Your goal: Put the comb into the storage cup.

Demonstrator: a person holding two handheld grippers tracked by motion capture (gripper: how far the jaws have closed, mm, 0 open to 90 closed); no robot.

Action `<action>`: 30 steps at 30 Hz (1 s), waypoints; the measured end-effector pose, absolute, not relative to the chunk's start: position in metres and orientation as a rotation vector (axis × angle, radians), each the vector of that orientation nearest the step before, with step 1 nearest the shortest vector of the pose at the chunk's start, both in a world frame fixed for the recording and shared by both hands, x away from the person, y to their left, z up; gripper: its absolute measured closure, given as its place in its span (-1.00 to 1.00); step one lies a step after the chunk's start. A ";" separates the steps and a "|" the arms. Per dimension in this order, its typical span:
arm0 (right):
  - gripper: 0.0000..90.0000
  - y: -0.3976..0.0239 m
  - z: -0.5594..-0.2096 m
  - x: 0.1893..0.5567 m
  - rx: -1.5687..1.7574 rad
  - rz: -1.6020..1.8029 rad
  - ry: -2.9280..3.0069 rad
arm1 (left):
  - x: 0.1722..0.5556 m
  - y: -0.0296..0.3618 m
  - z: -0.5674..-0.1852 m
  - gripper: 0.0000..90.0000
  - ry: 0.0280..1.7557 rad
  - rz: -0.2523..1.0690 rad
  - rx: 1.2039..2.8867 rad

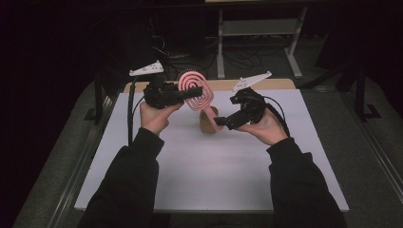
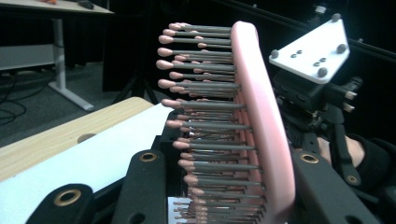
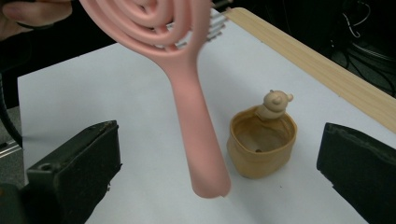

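My left jaws (image 1: 183, 93) are clamped on the head of the pink hairbrush (image 1: 196, 91), holding it up above the desk (image 1: 214, 161); in the left gripper view the bristles (image 2: 205, 126) stick out sideways between my jaws. My right jaws (image 1: 219, 121) stand wide apart with nothing pressed between them, and in the right gripper view the brush handle (image 3: 198, 135) hangs in the gap between the two pads, clear of both. The brush's long axis runs from the head in my left grip steeply down to the handle tip, which ends just above and beside the small tan cup (image 3: 262, 143) with its little bear figure on the rim. I judge the coming move depends on that line: the handle tip must come over the cup's mouth, and my left hand (image 1: 154, 116) carries the brush.
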State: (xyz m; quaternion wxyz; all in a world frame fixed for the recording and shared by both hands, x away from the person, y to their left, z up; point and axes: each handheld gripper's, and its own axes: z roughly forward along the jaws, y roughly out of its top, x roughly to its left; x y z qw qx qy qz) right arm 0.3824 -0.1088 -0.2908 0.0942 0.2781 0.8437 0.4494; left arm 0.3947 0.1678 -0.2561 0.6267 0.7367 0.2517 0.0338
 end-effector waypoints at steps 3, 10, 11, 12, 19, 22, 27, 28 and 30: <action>-1.00 -0.114 -0.295 0.382 0.857 1.317 2.497 | 0.395 0.167 -0.254 0.39 0.568 0.090 1.704; -1.00 -0.128 -0.309 0.378 0.872 1.339 2.498 | 0.394 0.168 -0.245 0.39 0.555 0.112 1.712; -1.00 -0.130 -0.311 0.376 0.872 1.340 2.498 | 0.394 0.169 -0.244 0.39 0.554 0.115 1.713; -1.00 -0.133 -0.313 0.376 0.874 1.341 2.495 | 0.395 0.169 -0.242 0.39 0.552 0.119 1.714; -1.00 -0.151 -0.325 0.367 0.877 1.377 2.468 | 0.399 0.172 -0.234 0.39 0.554 0.142 1.712; -1.00 -0.159 -0.328 0.362 0.889 1.384 2.440 | 0.403 0.174 -0.233 0.39 0.564 0.151 1.710; -1.00 -0.171 -0.335 0.355 0.904 1.396 2.418 | 0.406 0.176 -0.233 0.39 0.568 0.171 1.706; -1.00 -0.173 -0.336 0.354 0.909 1.398 2.413 | 0.406 0.176 -0.232 0.39 0.561 0.178 1.707; -1.00 -0.178 -0.338 0.352 0.922 1.405 2.401 | 0.407 0.176 -0.231 0.39 0.556 0.184 1.707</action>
